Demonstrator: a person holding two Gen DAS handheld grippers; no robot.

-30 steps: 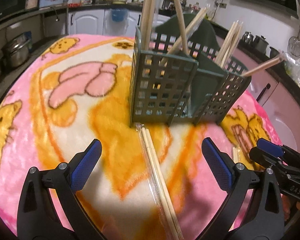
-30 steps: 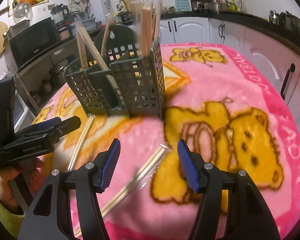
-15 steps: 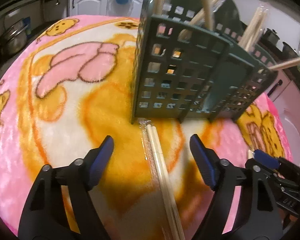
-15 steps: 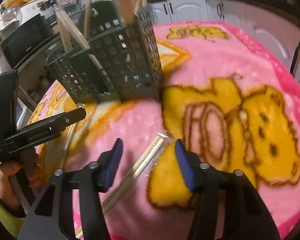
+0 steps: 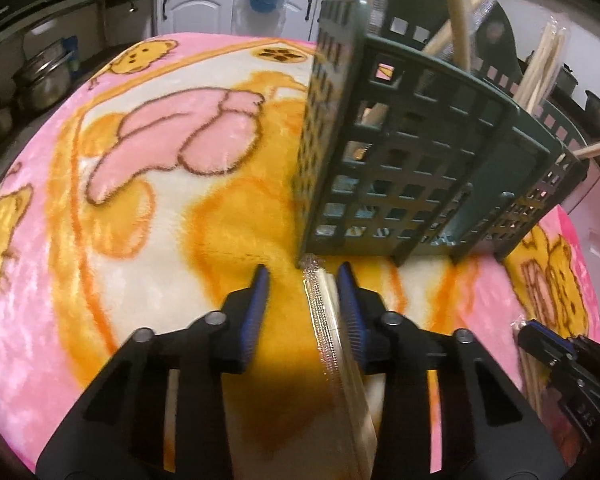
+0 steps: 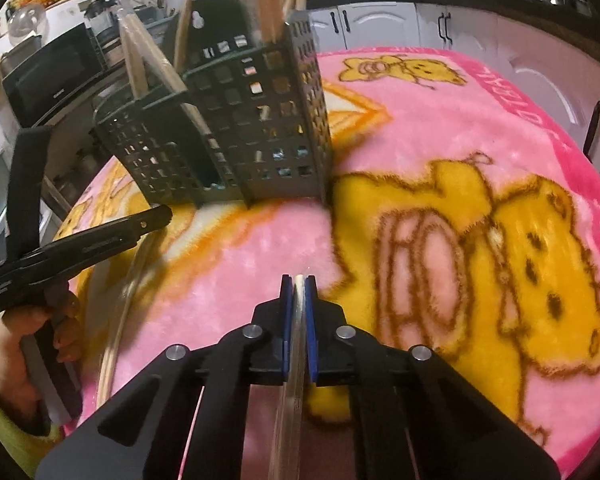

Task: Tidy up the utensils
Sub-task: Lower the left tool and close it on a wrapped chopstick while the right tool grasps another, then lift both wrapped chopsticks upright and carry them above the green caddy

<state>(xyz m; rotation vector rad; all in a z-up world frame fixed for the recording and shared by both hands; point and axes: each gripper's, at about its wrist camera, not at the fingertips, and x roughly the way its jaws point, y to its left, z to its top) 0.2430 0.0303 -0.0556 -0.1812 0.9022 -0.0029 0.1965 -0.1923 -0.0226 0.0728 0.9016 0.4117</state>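
A dark green lattice utensil holder (image 5: 420, 168) stands on the pink blanket, with several wrapped chopstick pairs upright in it; it also shows in the right wrist view (image 6: 236, 136). My left gripper (image 5: 304, 280) is partly closed around a wrapped chopstick pair (image 5: 332, 344) lying on the blanket just before the holder; the right pad touches it, the left pad is apart. My right gripper (image 6: 299, 284) is shut on another wrapped chopstick pair (image 6: 296, 344). The left gripper also shows at the left of the right wrist view (image 6: 100, 236).
The pink and yellow cartoon blanket (image 6: 460, 240) covers the round table. Kitchen cabinets (image 6: 380, 24), a microwave (image 6: 52, 76) and pots (image 5: 44, 80) ring the table. The right gripper shows at the left wrist view's right edge (image 5: 560, 356).
Both grippers moved down and forward toward the blanket and closed in. The right one closed onto its chopstick pair; the left one narrowed around its pair near the holder.
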